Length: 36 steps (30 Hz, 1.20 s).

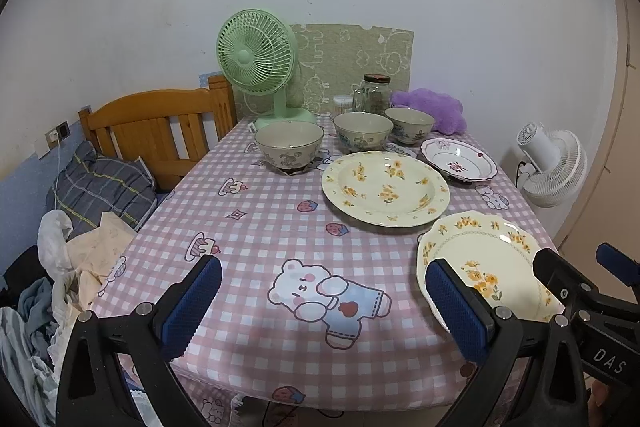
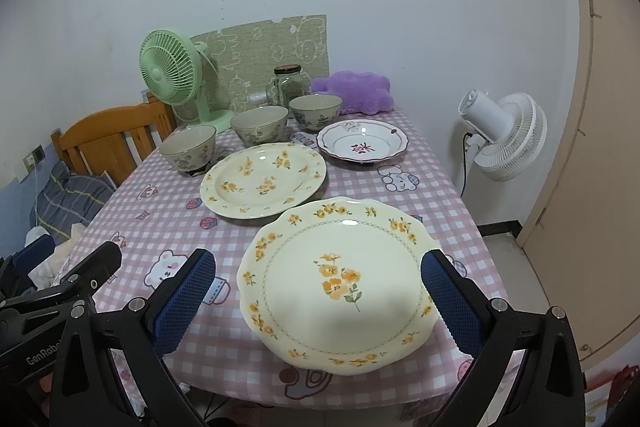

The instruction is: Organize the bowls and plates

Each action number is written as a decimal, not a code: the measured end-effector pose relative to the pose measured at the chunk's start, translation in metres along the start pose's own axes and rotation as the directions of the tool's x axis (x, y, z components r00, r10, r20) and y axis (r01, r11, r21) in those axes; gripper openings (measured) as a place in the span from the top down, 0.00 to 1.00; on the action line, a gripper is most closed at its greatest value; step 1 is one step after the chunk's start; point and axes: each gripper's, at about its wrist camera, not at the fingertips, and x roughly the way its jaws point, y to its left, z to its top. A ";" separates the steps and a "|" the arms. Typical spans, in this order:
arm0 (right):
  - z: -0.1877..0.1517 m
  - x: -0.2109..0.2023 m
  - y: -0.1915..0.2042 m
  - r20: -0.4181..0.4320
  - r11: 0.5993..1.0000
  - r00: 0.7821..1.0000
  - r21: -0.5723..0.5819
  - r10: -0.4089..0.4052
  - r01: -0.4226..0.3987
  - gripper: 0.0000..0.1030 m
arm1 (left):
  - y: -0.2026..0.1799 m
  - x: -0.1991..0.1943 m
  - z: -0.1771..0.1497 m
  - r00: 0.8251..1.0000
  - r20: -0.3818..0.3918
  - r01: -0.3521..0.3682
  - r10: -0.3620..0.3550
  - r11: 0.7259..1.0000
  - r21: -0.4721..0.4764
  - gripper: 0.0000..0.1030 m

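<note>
Left gripper [image 1: 323,301] hangs wide open and empty above the checked tablecloth [image 1: 256,227]; three bowls [image 1: 289,144] stand in a row at the far side. Right gripper [image 2: 318,293], equally wide and empty, straddles the near yellow-flowered plate [image 2: 340,283] without contact.

"DAS" in white on the right gripper [image 1: 568,267] body, "GenRobo" cut off on the left gripper [image 2: 80,267] body
</note>
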 end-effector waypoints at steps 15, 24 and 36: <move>0.004 0.001 -0.006 -0.006 1.000 1.000 -0.004 0.005 -0.005 0.00 | -0.004 0.001 -0.001 1.000 -0.005 -0.006 0.006 1.000 0.001 0.01; 0.005 0.002 -0.006 -0.004 1.000 1.000 -0.005 0.007 -0.007 0.00 | -0.005 0.001 -0.001 1.000 -0.003 -0.007 0.007 1.000 0.001 0.01; 0.006 0.004 -0.008 -0.014 1.000 1.000 -0.006 0.005 -0.005 0.00 | -0.005 0.003 0.000 1.000 -0.009 -0.005 0.005 1.000 -0.005 0.02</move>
